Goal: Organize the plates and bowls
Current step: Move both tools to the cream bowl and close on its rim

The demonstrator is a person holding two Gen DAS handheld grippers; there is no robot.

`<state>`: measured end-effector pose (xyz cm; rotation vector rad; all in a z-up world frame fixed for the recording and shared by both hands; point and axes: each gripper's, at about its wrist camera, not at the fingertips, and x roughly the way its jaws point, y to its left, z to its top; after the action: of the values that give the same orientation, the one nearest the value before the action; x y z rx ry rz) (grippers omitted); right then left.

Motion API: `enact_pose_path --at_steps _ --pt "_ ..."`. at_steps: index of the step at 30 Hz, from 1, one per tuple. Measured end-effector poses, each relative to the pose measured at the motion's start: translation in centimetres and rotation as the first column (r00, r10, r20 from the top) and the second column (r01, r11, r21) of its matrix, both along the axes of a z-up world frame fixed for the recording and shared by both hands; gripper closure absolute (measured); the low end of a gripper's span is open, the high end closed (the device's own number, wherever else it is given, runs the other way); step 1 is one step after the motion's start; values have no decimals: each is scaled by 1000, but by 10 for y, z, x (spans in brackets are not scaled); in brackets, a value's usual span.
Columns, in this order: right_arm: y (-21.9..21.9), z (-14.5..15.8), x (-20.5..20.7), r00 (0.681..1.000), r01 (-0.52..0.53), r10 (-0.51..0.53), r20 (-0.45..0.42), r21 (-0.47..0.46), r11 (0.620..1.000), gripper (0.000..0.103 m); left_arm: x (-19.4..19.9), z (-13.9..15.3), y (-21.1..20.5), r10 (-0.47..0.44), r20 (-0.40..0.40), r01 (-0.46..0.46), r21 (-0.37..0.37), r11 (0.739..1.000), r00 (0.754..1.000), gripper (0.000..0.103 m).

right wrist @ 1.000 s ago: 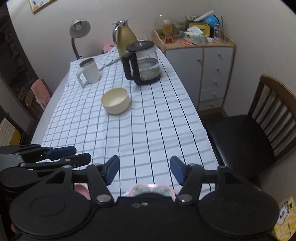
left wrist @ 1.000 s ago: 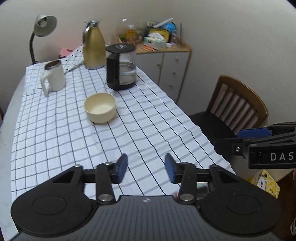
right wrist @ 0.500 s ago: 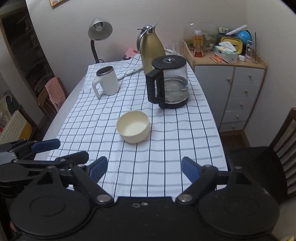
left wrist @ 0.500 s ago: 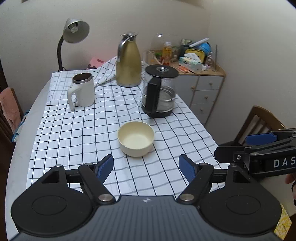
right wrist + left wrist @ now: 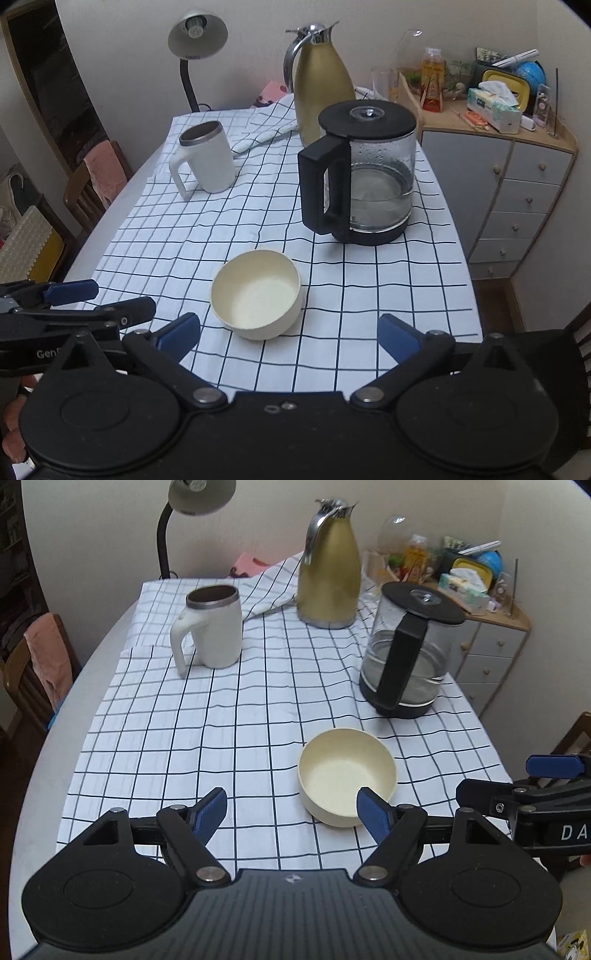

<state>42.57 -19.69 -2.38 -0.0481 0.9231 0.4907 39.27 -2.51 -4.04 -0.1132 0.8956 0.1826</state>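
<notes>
The left gripper [image 5: 291,812] stands open with nothing between its blue pads, and the right gripper [image 5: 290,334] is opening its jaws wider, also with nothing between them. Both point down toward the near part of the checked tablecloth [image 5: 221,720]. The cream bowl [image 5: 347,775] sits upright and empty on the cloth just ahead of both. From the left gripper it lies ahead and to the right, its near rim showing just behind the right-hand pad; from the right gripper it lies ahead and a little left of centre, more nearly inside the gap of the jaws. The bowl is round, so no axis matters. The right gripper looks better lined up to take its rim. Beyond stand a white mug [image 5: 212,627], a glass kettle [image 5: 406,653] and a gold jug [image 5: 328,565].
</notes>
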Motion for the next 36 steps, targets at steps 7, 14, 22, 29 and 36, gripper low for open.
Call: enact_pose_path --at_steps 7,14,22,29,36 --pt "18 -31 39 999 2 -4 -45 -42 999 4 36 -30 6 30 -51 -29 27 999 998 26" --pt "33 -58 67 997 -6 0 -83 -68 998 11 66 -59 12 49 -113 -45 36 998 992 26" --pt "48 -87 87 992 -14 2 -129 -97 995 28 91 -86 19 54 -162 -52 14 999 985 35" --pt "54 -108 96 982 -4 -12 -191 -80 997 58 102 -103 14 42 -206 -41 7 999 978 67" --pt "59 -110 94 981 -1 -16 -191 -90 996 83 103 -104 6 23 -206 -26 -12 1000 978 91"
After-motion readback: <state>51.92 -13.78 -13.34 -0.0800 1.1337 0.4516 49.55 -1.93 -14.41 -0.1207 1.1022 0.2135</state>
